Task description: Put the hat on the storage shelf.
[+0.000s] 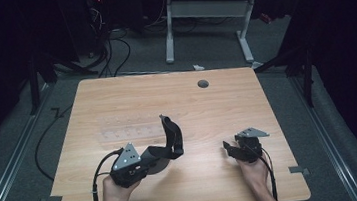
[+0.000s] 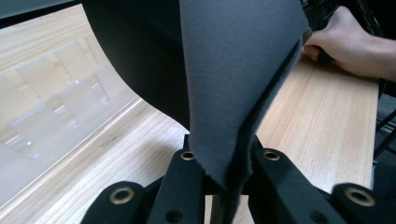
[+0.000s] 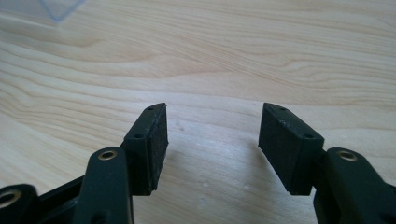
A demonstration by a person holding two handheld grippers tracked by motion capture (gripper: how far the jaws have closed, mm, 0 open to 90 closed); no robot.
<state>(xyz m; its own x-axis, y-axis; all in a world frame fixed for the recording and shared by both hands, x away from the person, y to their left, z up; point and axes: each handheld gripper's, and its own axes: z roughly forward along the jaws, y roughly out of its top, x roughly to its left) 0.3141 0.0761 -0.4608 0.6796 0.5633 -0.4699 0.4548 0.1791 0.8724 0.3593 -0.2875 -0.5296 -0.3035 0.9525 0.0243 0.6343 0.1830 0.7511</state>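
Dark cloth (image 1: 168, 144) hangs over the wooden table (image 1: 115, 94) in the high view, pinched by the left hand-held gripper (image 1: 145, 162), near a clear tray (image 1: 129, 128). In the left gripper view, grey cloth (image 2: 233, 70) sits squeezed between the jaws. In the right gripper view, the right hand-held gripper (image 3: 212, 140) stands wide, with nothing between its jaws.

place: lab or recording room, dim
table: wooden table (image 1: 115, 94) standing on grey carpet (image 1: 15, 148)
back edge: cables (image 1: 111, 52) trailing, white desk frame (image 1: 169, 31) showing beyond
sides: floor rails (image 1: 8, 173) running
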